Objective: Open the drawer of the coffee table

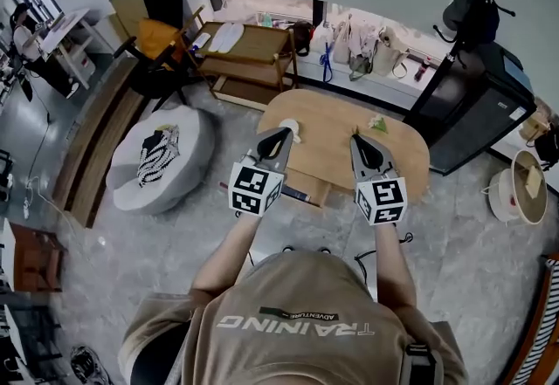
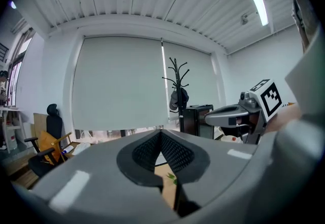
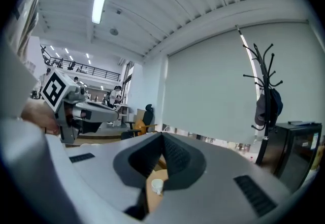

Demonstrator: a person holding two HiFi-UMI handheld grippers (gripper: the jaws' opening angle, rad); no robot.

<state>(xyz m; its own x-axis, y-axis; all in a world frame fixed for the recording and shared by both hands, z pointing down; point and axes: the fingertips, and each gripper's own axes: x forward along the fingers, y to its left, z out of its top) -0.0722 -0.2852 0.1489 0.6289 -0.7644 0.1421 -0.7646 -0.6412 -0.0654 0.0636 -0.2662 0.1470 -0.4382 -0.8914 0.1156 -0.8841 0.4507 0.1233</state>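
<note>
Fingers (image 2: pixel 175 156) together; left gripper (image 1: pixel 284 133), right gripper (image 1: pixel 359 140) level above coffee table (image 1: pixel 330 123)

From the head view, the left gripper's (image 1: pixel 281 135) marker cube (image 1: pixel 255 189) hides the left end of the drawer (image 1: pixel 307 189) under the desk's (image 1: pixel 327 143) near edge. The white thing (image 1: pixel 291 127) and the green thing (image 1: pixel 378 123) toward the far edge are too small to tell. Each gripper view shows the desk only as a sliver between the fingers (image 2: pixel 175 154).
</note>
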